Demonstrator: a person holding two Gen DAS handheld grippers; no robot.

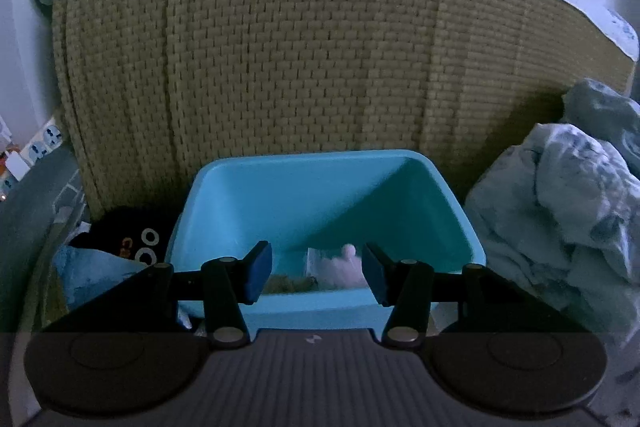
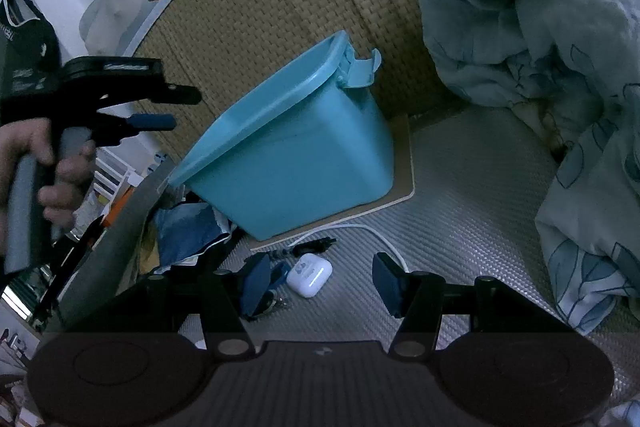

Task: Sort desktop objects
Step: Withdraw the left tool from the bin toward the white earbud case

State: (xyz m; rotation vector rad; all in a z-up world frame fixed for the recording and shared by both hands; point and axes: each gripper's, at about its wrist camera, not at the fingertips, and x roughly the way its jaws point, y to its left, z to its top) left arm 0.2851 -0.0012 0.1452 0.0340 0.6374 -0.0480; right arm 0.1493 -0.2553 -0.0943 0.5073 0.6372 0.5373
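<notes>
A: Is any lettering showing clearly enough to read?

B: Hardly. Orange letters are sitting on the black fabric item point(image 1: 124, 239), perhaps "ca", partly hidden. White print is running along the dark bag point(image 2: 24, 27), but it is blurring out. Nothing else is reading.

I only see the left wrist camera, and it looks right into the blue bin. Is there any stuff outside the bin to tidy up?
Observer: Yes. A white earbud case lies on the grey mat in front of the bin.
Operator: Is my other gripper holding it?
Observer: No. The right gripper has its jaws open. The earbud case shows between them, not gripped.
Operator: Anything else down there?
Observer: A white cable curves along the mat between the earbud case and the bin.
</notes>
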